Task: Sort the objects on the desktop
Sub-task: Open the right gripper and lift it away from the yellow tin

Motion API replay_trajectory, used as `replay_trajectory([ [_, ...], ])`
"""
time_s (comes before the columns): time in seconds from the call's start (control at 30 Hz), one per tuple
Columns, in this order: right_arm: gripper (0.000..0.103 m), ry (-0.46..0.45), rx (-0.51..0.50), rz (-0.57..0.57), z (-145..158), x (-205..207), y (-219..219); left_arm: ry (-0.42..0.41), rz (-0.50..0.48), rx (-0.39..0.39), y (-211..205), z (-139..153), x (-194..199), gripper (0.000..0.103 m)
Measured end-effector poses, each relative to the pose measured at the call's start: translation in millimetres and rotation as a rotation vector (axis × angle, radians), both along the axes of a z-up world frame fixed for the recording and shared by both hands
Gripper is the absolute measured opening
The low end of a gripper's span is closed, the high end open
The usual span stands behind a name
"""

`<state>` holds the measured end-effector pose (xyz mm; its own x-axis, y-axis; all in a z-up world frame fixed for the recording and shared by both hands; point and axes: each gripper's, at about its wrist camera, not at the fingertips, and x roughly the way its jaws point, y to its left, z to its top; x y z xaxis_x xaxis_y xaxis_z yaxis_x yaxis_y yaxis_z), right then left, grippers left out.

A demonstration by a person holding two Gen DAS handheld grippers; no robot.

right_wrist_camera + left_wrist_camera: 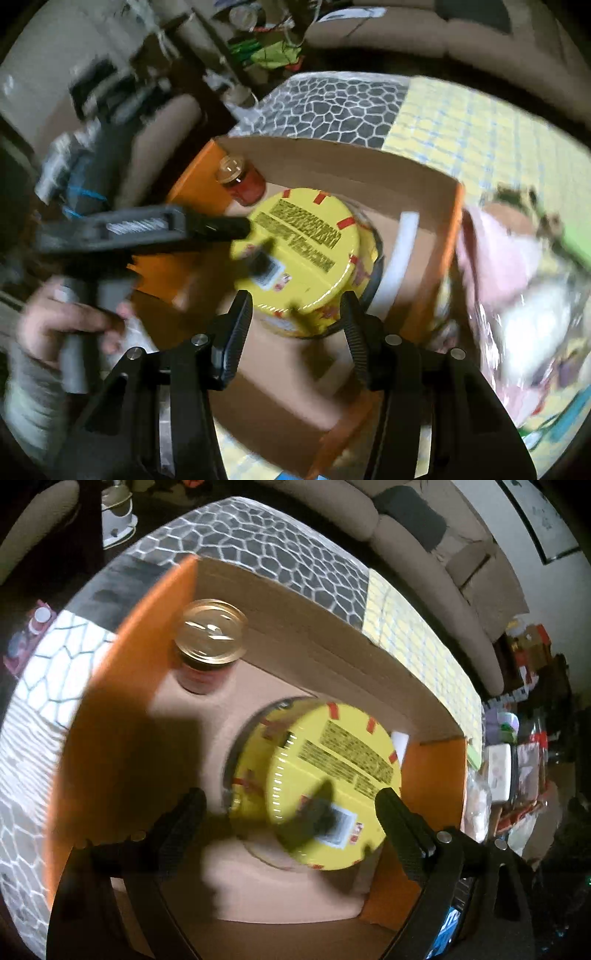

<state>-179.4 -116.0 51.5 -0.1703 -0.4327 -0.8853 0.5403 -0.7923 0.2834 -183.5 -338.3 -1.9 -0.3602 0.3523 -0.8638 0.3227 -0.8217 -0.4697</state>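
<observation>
Noodle bowl (306, 254), yellow-lidded, is seen inside the cardboard box (424, 199) beside a jar (243, 181). Both the left gripper (291, 812) and right gripper (297, 314) are spread open around it. It is judged light and crushable; the rim should be held.

Surroundings: beige sofa, framed picture, side clutter.

Beige sofa (436, 576) curves behind the bench; dark cushion (413, 515) lies on it. Framed picture (535, 517) hangs on the wall, right. Patterned cloth (258, 528) with grey cell print beside a yellow checked section (480, 122) covers the bench. Boxes and packets (517, 760), blurred, are stacked at far right. Green fabric (273, 51) lies beyond the far bench edge.
</observation>
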Motion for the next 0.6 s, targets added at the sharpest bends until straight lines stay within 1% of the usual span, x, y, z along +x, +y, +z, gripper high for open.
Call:
replay_trajectory([
  [0.07, 0.048, -0.027, 0.025, 0.001, -9, -5, -10, -0.011, -0.012, -0.009, -4, -3, -2, 0.095],
  [0.13, 0.048, -0.039, 0.07, 0.006, -21, -7, -20, -0.023, -0.023, 0.013, -2, -10, -7, 0.095],
  [0.2, 0.048, -0.068, 0.105, 0.015, -33, -6, -28, -0.037, -0.043, 0.052, 2, -21, -9, 0.095],
  [0.3, 0.048, -0.05, 0.137, 0.011, -35, -3, -33, -0.059, -0.073, 0.074, 12, -36, -15, 0.095],
  [0.4, 0.048, -0.053, 0.131, 0.001, -35, -5, -33, -0.069, -0.081, 0.113, 21, -48, -22, 0.096],
  [0.47, 0.048, -0.06, 0.121, -0.01, -34, -7, -32, -0.06, -0.073, 0.108, 24, -48, -28, 0.101],
  [0.53, 0.048, -0.036, 0.108, -0.01, -32, -9, -34, -0.053, -0.06, 0.103, 27, -45, -32, 0.101],
  [0.6, 0.048, -0.032, 0.1, -0.021, -34, -12, -35, -0.035, -0.067, 0.092, 30, -39, -34, 0.101],
])
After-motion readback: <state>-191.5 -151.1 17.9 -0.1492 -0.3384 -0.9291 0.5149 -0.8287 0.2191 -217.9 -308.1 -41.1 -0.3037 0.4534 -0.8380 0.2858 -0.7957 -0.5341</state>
